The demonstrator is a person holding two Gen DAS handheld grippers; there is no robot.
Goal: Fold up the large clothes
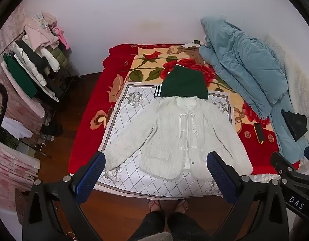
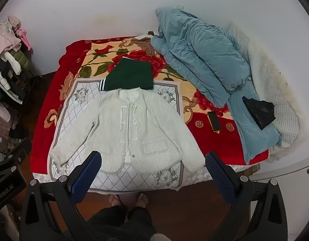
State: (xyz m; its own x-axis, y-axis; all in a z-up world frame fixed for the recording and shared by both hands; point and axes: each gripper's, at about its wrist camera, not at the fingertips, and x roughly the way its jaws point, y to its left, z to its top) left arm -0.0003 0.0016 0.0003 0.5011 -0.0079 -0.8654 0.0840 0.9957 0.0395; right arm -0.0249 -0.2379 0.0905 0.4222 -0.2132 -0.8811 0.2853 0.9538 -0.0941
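Left wrist view: white knit cardigan (image 1: pixel 174 138) spread flat on grid-patterned sheet (image 1: pixel 122 108), near bed's front edge. Left gripper (image 1: pixel 156 172) and right gripper (image 2: pixel 153 170) spread, empty. Risk: loose ties snagging, sleeves bunching.

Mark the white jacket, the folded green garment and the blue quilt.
white jacket (image 1: pixel 174 132): left wrist view, on its chest by the ties.
folded green garment (image 2: pixel 132 76): right wrist view, on its top face.
blue quilt (image 2: pixel 204 52): right wrist view, on its bunched middle.
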